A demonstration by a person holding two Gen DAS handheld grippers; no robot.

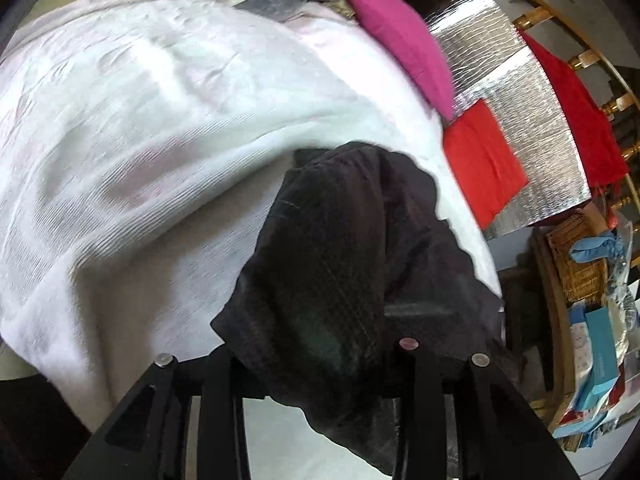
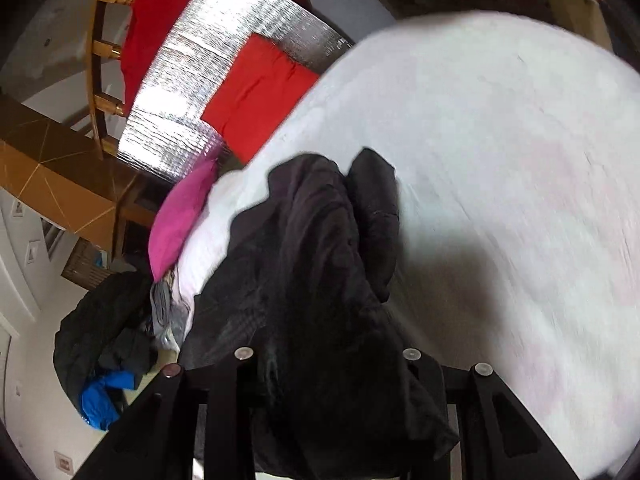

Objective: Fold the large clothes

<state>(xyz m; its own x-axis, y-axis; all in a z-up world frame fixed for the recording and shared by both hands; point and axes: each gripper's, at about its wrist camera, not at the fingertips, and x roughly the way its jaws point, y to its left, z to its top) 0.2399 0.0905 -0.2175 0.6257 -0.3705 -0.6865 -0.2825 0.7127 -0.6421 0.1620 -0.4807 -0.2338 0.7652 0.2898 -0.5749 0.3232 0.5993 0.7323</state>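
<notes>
A black garment (image 1: 340, 248) hangs bunched from my left gripper (image 1: 320, 360), which is shut on it and holds it above the white bed sheet (image 1: 140, 140). The cloth drapes over the fingers and hides their tips. In the right wrist view the same black garment (image 2: 312, 280) is bunched in my right gripper (image 2: 328, 360), which is shut on it above the white sheet (image 2: 500, 160). Its fingertips are also covered by cloth.
A magenta cloth (image 1: 404, 44) and a folded red cloth (image 1: 480, 160) lie at the bed's edge by a silver foil mat (image 1: 520, 120). A red garment (image 1: 576, 120) hangs on a wooden rail. A dark clothes pile (image 2: 104, 344) lies on the floor. A wicker basket (image 1: 580, 264) stands beside the bed.
</notes>
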